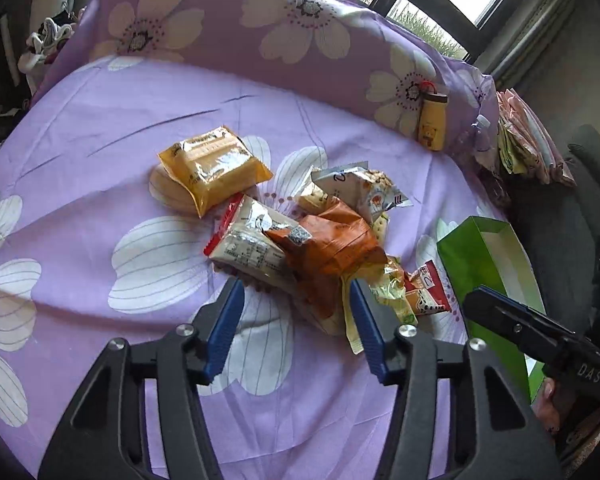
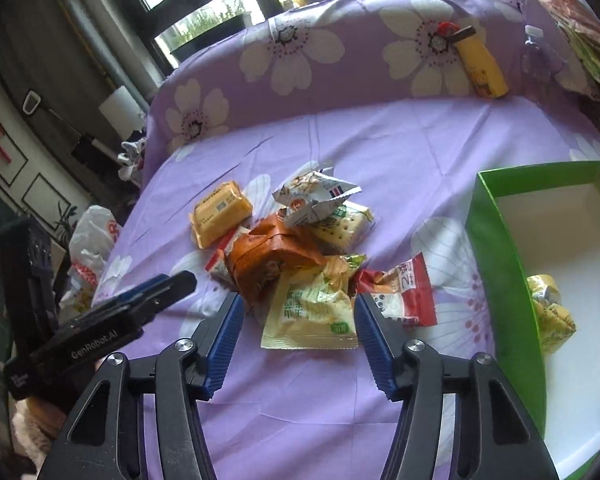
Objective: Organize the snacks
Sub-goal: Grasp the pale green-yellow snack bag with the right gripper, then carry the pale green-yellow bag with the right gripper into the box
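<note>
A: What's in the centre of the frame?

B: A heap of crinkly foil and plastic snack packets on a smooth purple sheet (image 2: 380, 152) printed with big white flowers. A creased orange packet (image 2: 268, 256) sits on top, a puffy yellow packet (image 2: 220, 214) at the upper left of the pile, and a pale green pillow-shaped packet (image 2: 312, 312) is nearest the bottom. A red and white packet (image 2: 400, 292) lies just right of it.

A: And the claws?

B: The right gripper (image 2: 298, 300) has its ribbed blue fingers (image 2: 226, 340) spread apart either side of the pale green packet, holding nothing. The left gripper (image 1: 296, 286) is likewise apart, fingers flanking the orange packet's lower edge.

A: The container?

B: A rectangular green box (image 2: 496, 248) with a white inside, at the right edge, apart from the heap. One crumpled yellow packet (image 2: 552, 312) already lies in it against the left wall.
</note>
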